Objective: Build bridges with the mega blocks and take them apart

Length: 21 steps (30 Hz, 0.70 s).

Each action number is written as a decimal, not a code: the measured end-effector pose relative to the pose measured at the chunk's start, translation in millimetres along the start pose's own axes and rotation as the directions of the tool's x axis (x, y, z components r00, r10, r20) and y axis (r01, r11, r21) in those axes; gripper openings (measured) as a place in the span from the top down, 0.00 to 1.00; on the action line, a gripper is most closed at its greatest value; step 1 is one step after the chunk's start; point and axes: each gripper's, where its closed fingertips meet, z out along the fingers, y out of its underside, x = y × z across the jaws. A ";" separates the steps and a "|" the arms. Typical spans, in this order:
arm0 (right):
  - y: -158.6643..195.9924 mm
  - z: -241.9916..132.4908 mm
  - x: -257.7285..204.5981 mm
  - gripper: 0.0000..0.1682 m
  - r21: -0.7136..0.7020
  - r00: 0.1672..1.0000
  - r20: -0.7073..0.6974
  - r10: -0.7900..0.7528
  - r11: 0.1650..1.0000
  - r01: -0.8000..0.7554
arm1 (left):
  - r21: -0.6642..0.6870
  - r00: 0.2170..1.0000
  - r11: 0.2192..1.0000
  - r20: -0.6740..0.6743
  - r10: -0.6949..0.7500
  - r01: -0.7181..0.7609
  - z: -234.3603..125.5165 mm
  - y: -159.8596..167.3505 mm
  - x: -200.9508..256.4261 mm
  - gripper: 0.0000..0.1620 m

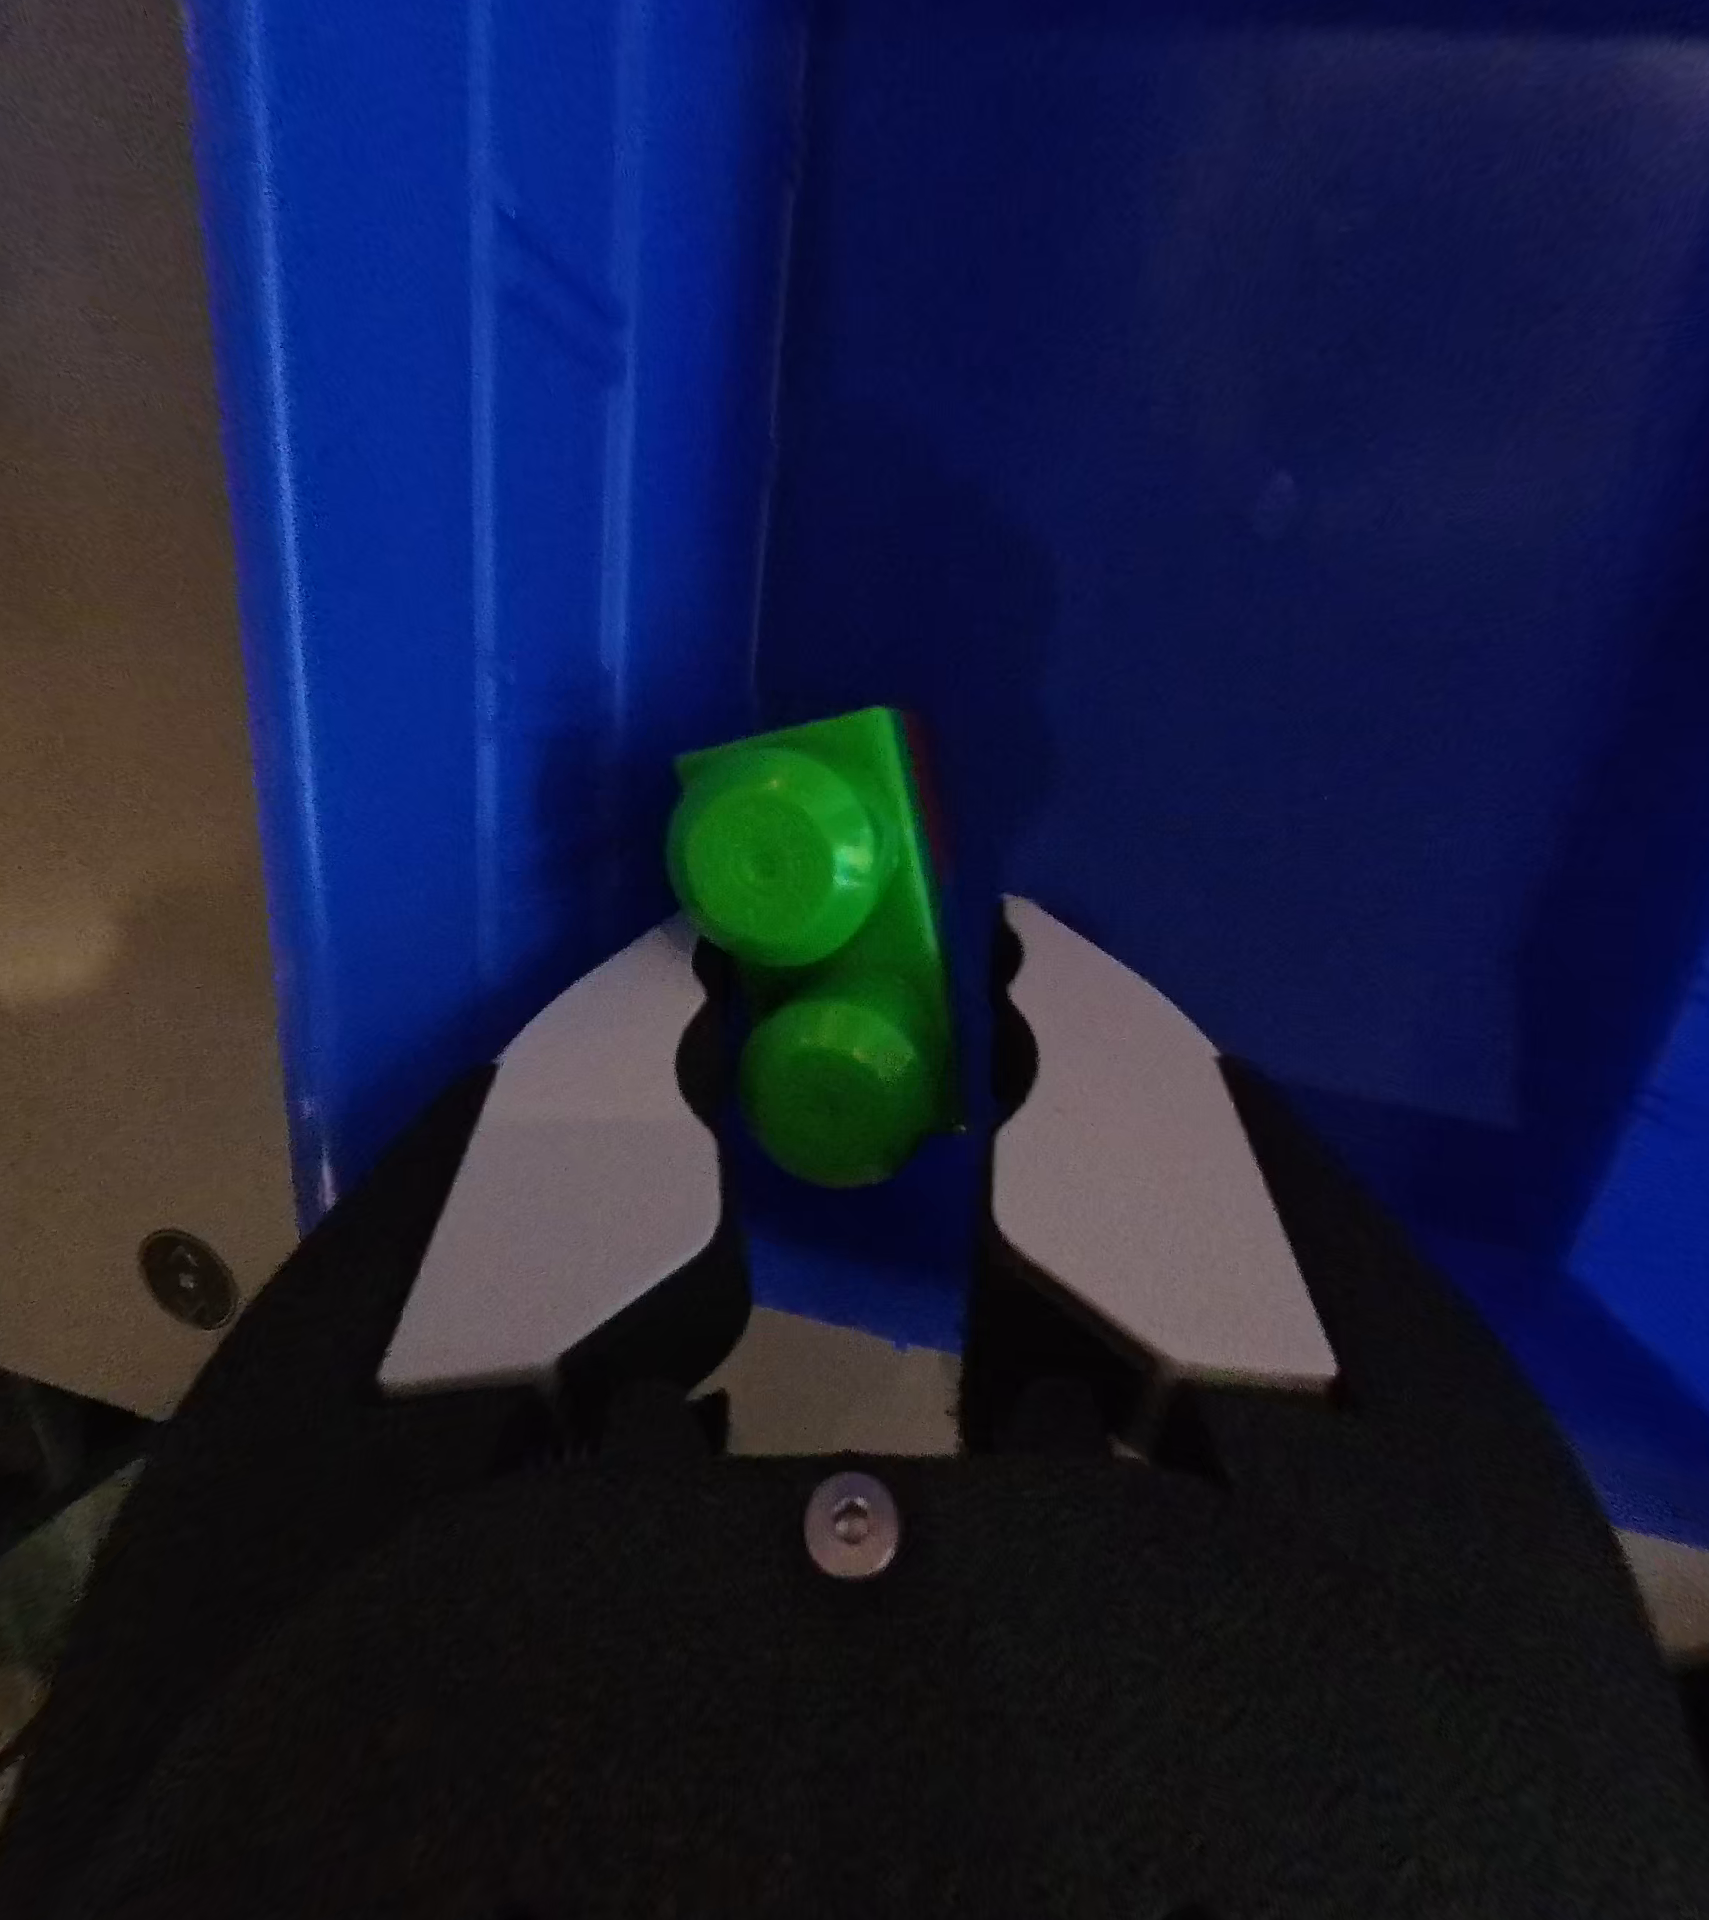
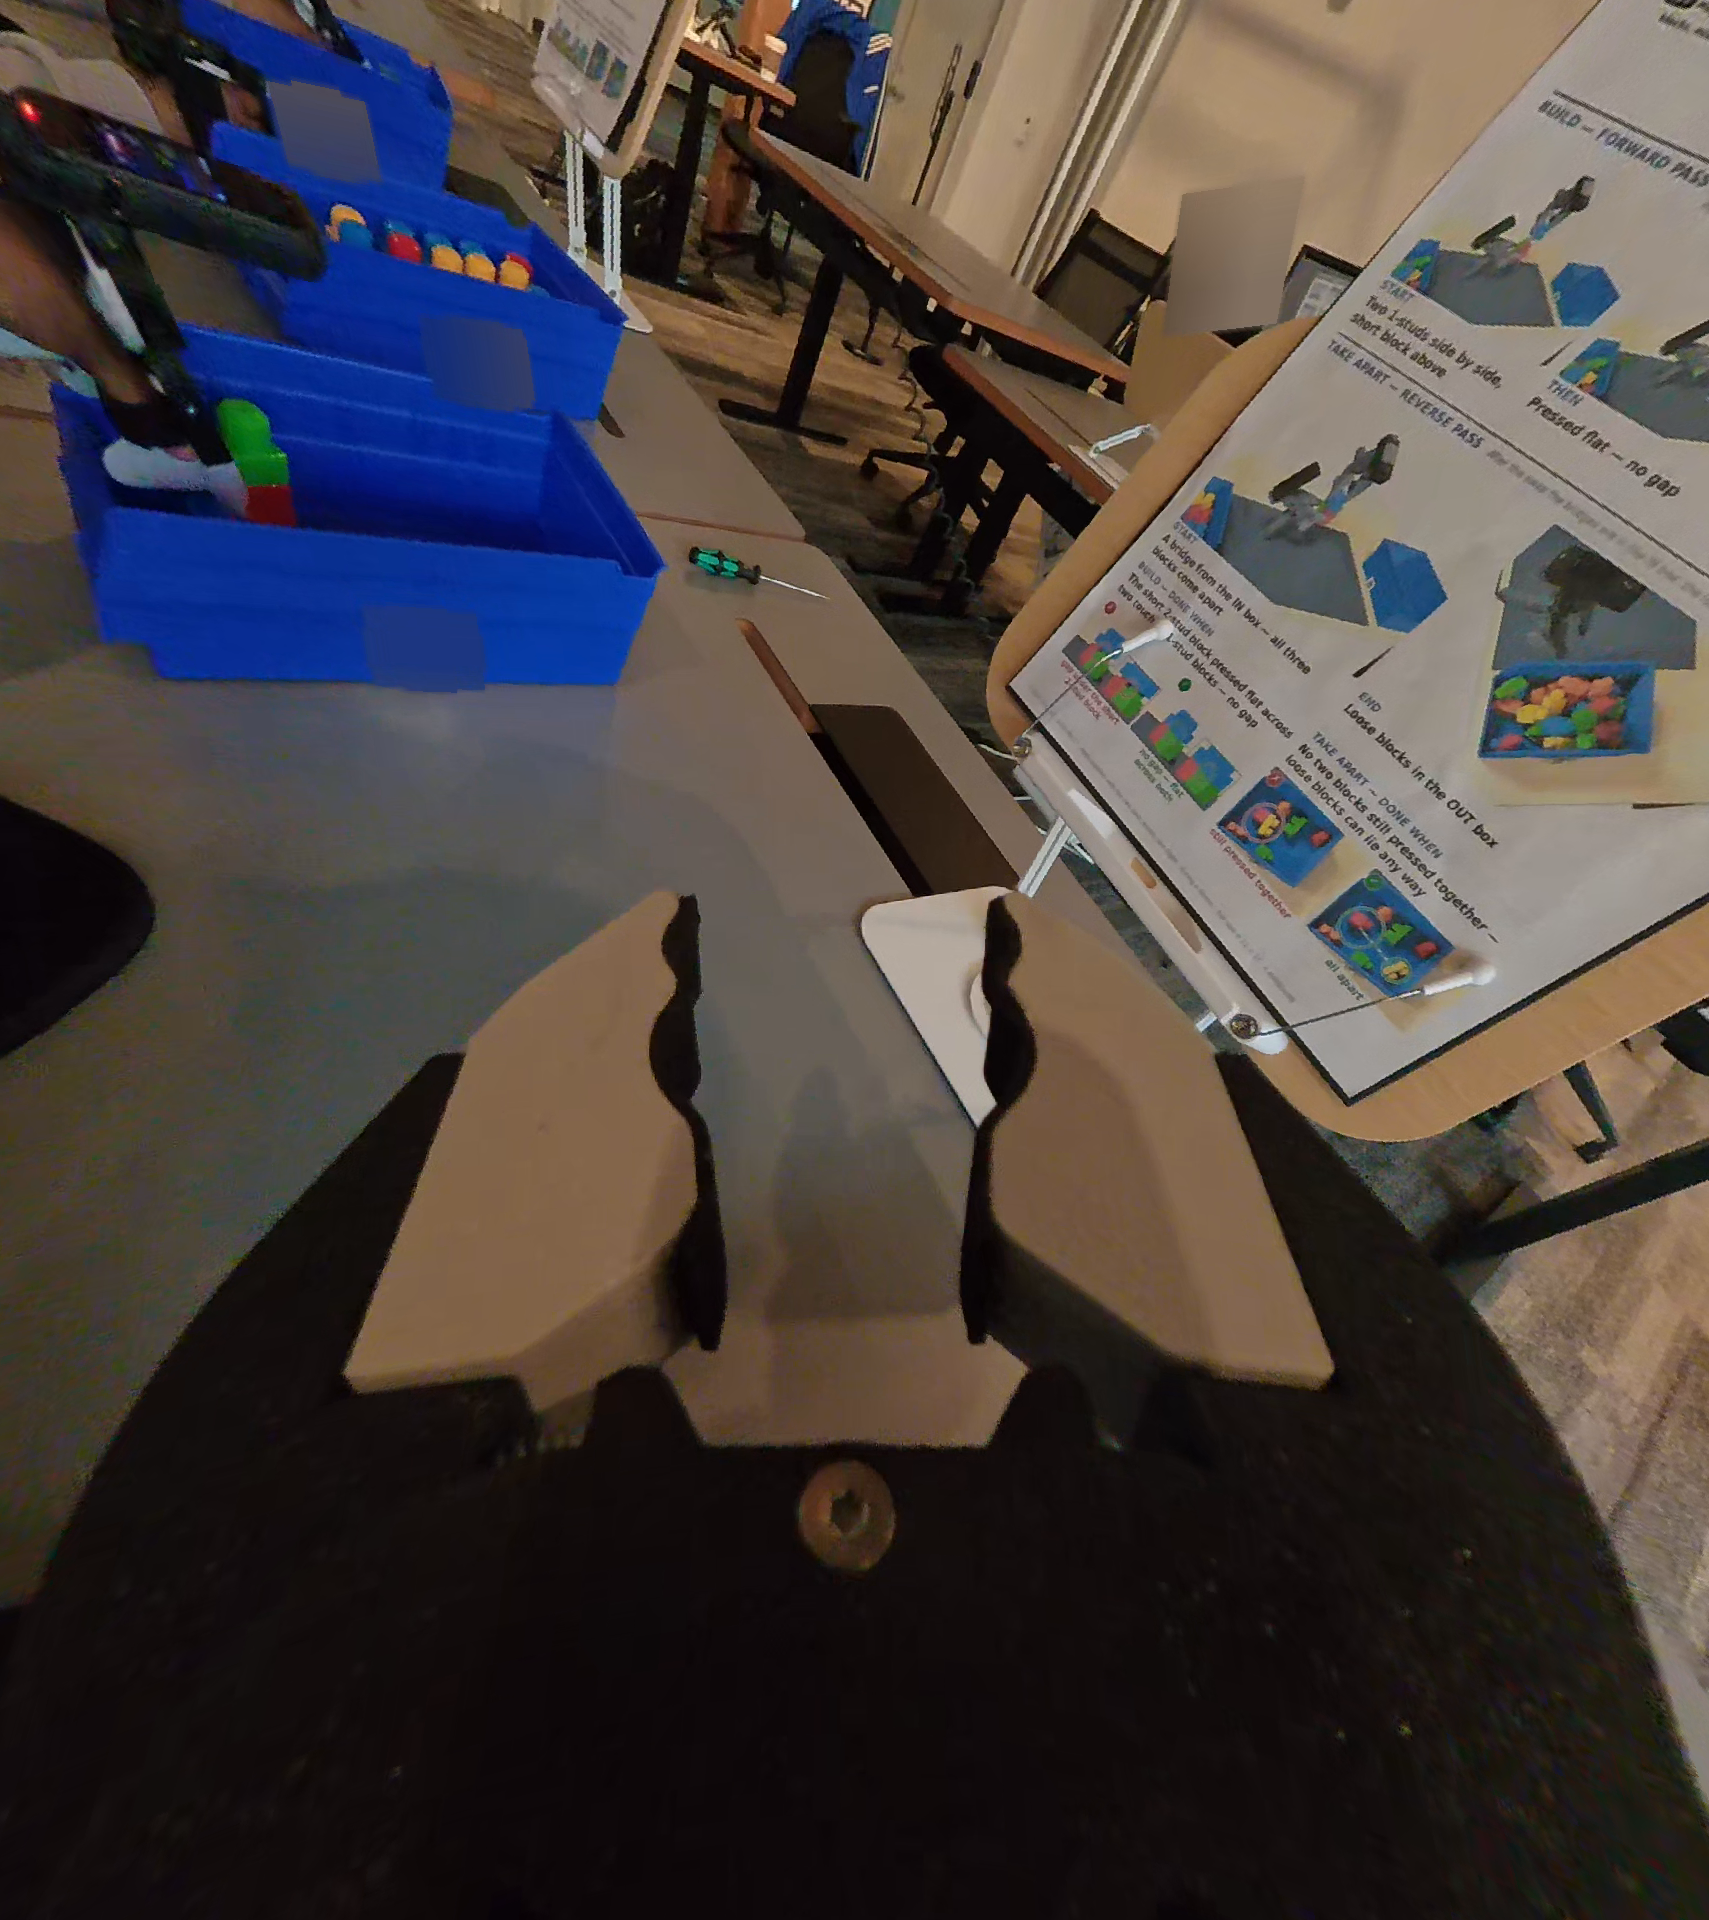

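In the left wrist view my left gripper [image 1: 850,920] points down into a corner of a blue bin [image 1: 517,468]. A green two-stud block [image 1: 777,862] stands between its jaws, with a red sliver behind it. A gap shows on the block's right side. From the right wrist view the left gripper [image 2: 175,468] reaches into the nearest blue bin [image 2: 382,582], beside a green block [image 2: 247,436] stacked on a red one [image 2: 270,504]. My right gripper [image 2: 839,914] is open and empty, low over the grey table [image 2: 362,831].
A second blue bin [image 2: 517,343] behind holds several coloured blocks [image 2: 445,255]; a third bin [image 2: 341,73] lies farther back. A green-handled screwdriver [image 2: 725,566] lies right of the near bin. An instruction board [image 2: 1452,623] on a white stand [image 2: 923,966] stands at the right. The gap from one gripper's tips to the other's is roughly 60 cm.
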 end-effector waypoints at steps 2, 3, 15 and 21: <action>0.3 1.5 -1.3 0.69 -0.004 1.000 0.004 -0.002 1.000 0.002 | 0.013 1.000 1.000 0.000 -0.005 0.005 1.9 -2.6 -0.9 0.75; 0.9 2.6 -2.3 0.69 -0.008 1.000 0.008 -0.004 1.000 0.004 | 0.020 1.000 1.000 -0.012 -0.005 0.006 1.2 -3.3 0.5 0.75; -3.4 25.7 -28.5 0.69 0.015 0.990 0.140 0.006 1.000 -0.008 | 0.713 0.931 0.695 -0.188 0.312 -0.089 -180.6 -107.1 98.2 0.76; -4.4 36.0 -35.4 0.69 0.032 0.982 0.186 0.044 0.998 -0.050 | 0.945 0.565 0.324 -0.290 0.773 0.042 -314.4 -113.8 263.2 0.76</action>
